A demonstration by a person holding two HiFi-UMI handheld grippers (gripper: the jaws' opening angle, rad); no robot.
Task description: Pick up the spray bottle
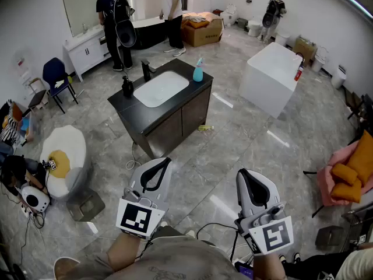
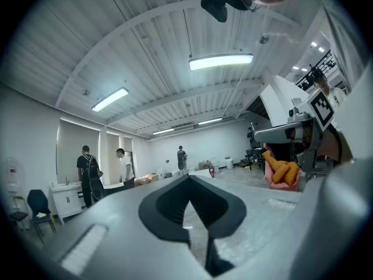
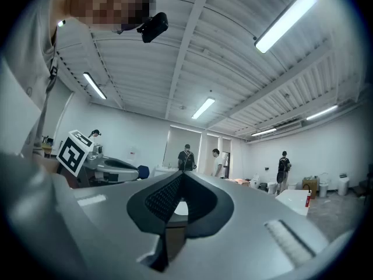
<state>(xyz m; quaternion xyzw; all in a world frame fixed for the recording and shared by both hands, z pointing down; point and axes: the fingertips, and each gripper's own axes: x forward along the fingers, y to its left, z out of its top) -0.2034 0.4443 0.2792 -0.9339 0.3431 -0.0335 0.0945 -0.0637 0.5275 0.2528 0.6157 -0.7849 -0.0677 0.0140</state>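
only the head view shows the blue spray bottle [image 1: 198, 70]: it stands upright at the upper middle of the frame, on the far right corner of the dark vanity counter [image 1: 137, 114], beside the white sink [image 1: 160, 88]. the gripper views catch mostly ceiling and far walls. the left gripper [image 1: 166, 160] and right gripper [image 1: 241, 172] sit low in the frame, well apart from the bottle, jaws pressed together with nothing between them.

I see my left gripper [image 2: 187, 178] closed and empty; two people [image 2: 88, 175] stand at nine o'clock, the right gripper [image 2: 257, 136] at three.
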